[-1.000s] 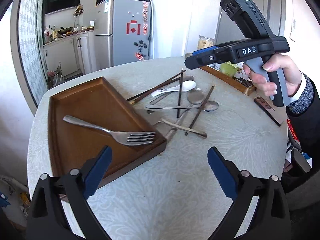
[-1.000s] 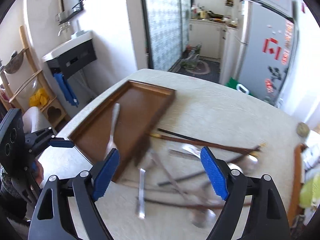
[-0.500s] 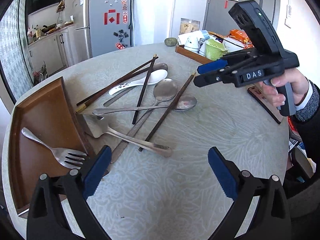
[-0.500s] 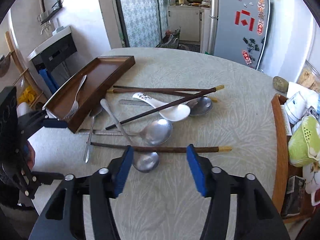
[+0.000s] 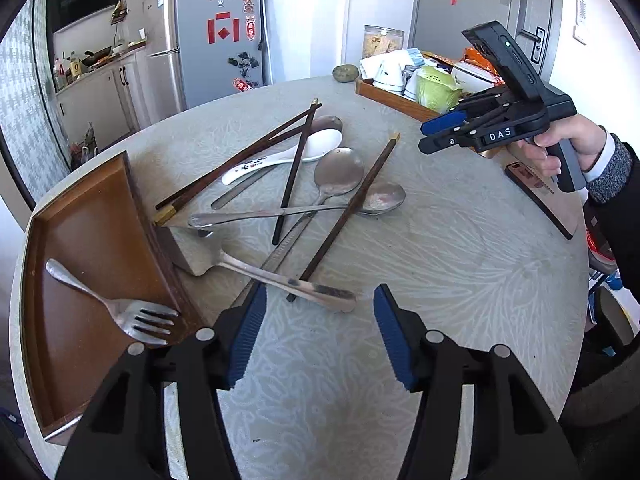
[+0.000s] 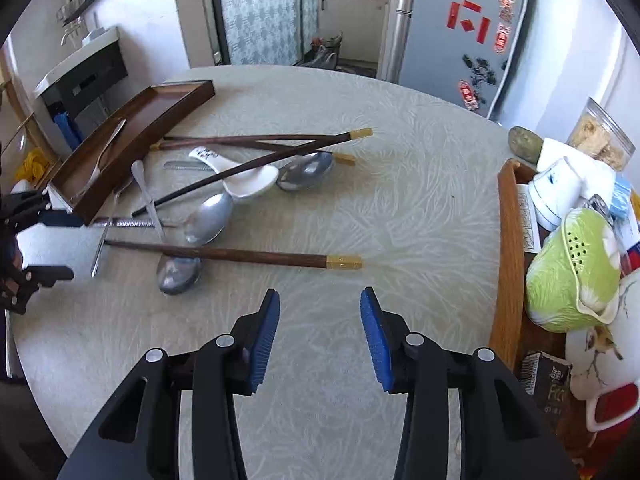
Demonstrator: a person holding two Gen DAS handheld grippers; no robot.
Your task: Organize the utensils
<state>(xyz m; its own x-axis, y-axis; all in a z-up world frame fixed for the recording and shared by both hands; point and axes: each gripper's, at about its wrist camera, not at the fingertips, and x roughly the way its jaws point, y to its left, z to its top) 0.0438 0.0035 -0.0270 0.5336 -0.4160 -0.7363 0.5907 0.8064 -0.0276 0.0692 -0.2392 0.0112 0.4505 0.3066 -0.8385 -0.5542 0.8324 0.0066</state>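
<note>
Hovering at the bottom of the left view, the left gripper (image 5: 318, 334) has just been narrowing with nothing between its jaws, just short of a spoon handle (image 5: 288, 282); a fork (image 5: 120, 310) lies in the tray (image 5: 80, 216) at left. In the right view, the right gripper (image 6: 319, 334), bottom centre, is parted and empty, a chopstick (image 6: 240, 257) lying just beyond it.

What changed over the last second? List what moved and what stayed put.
Both claws swung from the tray side toward the utensil pile and dropped closer to the table. The left claw and right claw have both just been closing, with nothing between the jaws; neither has taken hold of anything. The fork still lies in the brown tray, and the chopsticks and spoons lie as before.
</note>
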